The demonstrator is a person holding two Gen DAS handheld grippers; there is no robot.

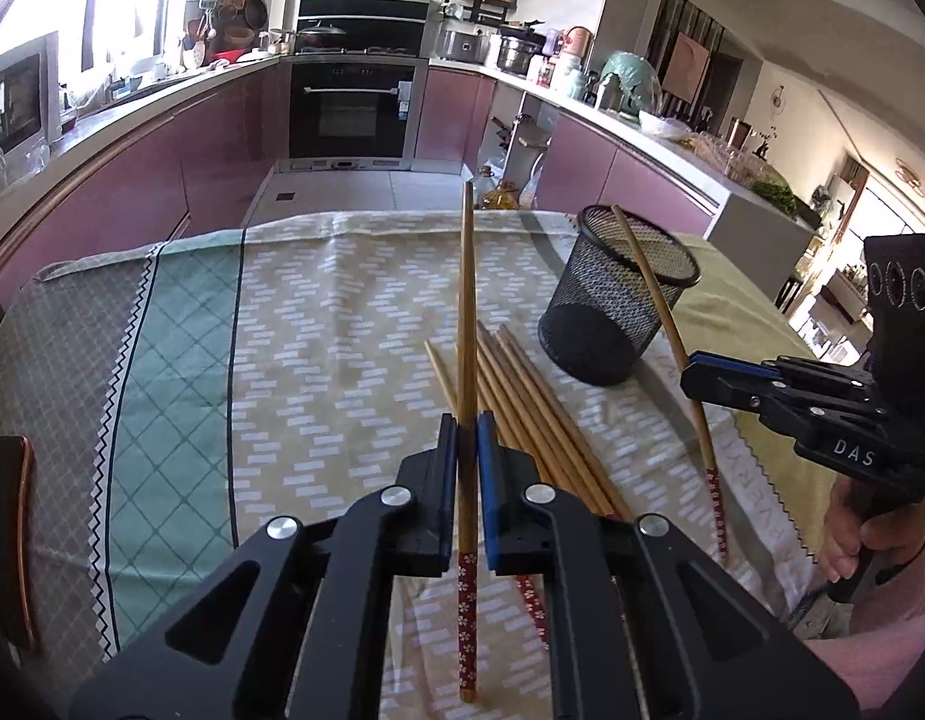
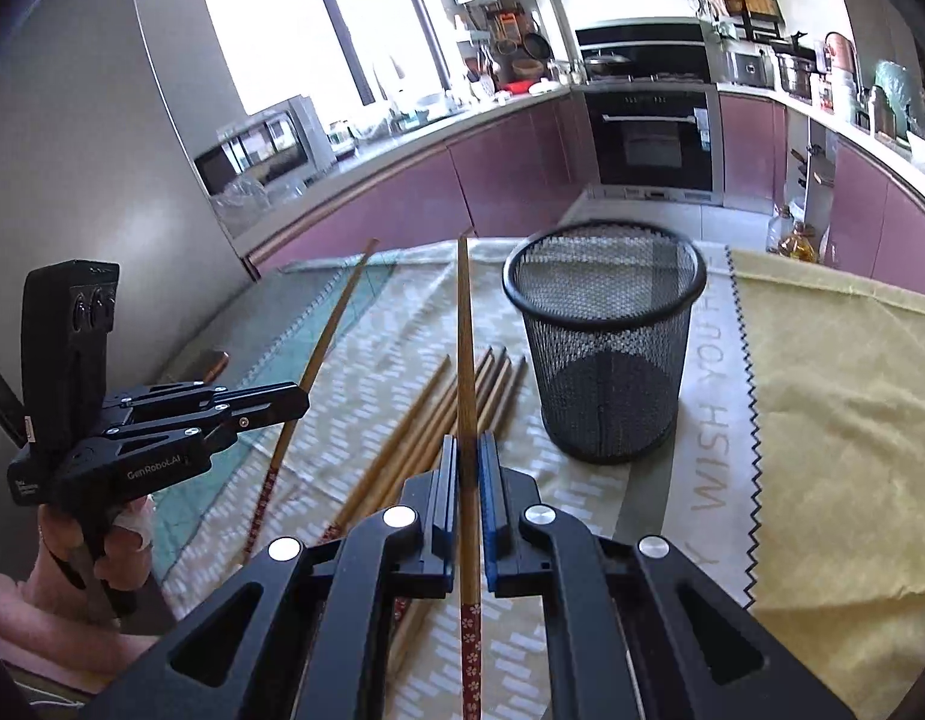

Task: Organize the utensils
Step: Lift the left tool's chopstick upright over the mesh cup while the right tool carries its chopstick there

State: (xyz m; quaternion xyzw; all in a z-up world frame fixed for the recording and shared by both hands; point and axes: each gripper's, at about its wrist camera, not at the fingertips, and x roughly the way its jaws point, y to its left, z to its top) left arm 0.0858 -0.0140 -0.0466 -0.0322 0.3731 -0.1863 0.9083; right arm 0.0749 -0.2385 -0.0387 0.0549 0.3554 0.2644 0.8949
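Note:
My left gripper (image 1: 466, 420) is shut on a bamboo chopstick (image 1: 467, 300) with a red flowered handle end, held off the table and pointing away. My right gripper (image 2: 468, 439) is shut on a second such chopstick (image 2: 464, 330). Each gripper shows in the other's view: the right gripper (image 1: 690, 372) with its slanted chopstick (image 1: 660, 300), the left gripper (image 2: 303, 405) with its chopstick (image 2: 330, 324). Several more chopsticks (image 1: 522, 402) (image 2: 438, 414) lie in a loose bundle on the cloth. A black mesh cup (image 1: 618, 294) (image 2: 606, 348) stands upright and empty to their right.
A patterned tablecloth (image 1: 318, 330) covers the table, with a yellow cloth (image 2: 834, 420) laid at the right. A dark curved chair back (image 1: 12, 540) sits at the left edge. Beyond the table are pink kitchen cabinets, crowded counters and a black oven (image 1: 351, 108).

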